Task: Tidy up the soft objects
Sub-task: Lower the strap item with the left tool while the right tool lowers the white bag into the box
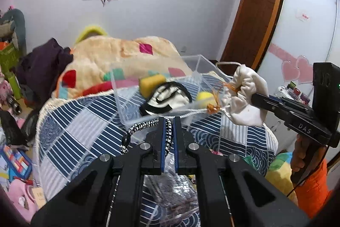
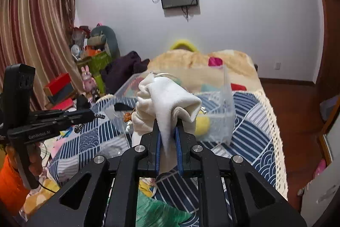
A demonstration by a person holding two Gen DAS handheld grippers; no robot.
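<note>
A clear plastic box (image 1: 199, 61) stands on the bed and holds yellow sponges (image 1: 152, 82) and a black-and-white cloth (image 1: 167, 99). My right gripper (image 2: 167, 122) is shut on a white drawstring pouch (image 2: 167, 99), held in the air beside the box's near edge; the pouch also shows in the left wrist view (image 1: 247, 97). My left gripper (image 1: 169, 120) is shut on a black-and-white braided cord (image 1: 138, 128), in front of the box. In the right wrist view the left gripper (image 2: 99, 116) is at the left and the box (image 2: 227, 103) is behind the pouch.
The bed has a blue-and-white patterned cover (image 1: 85, 127) and a folded beige quilt (image 1: 119, 56) behind the box. Dark clothes (image 1: 42, 61) lie at the far left of the bed. Clutter covers the floor at left (image 1: 14, 161). A wardrobe (image 1: 308, 24) stands at right.
</note>
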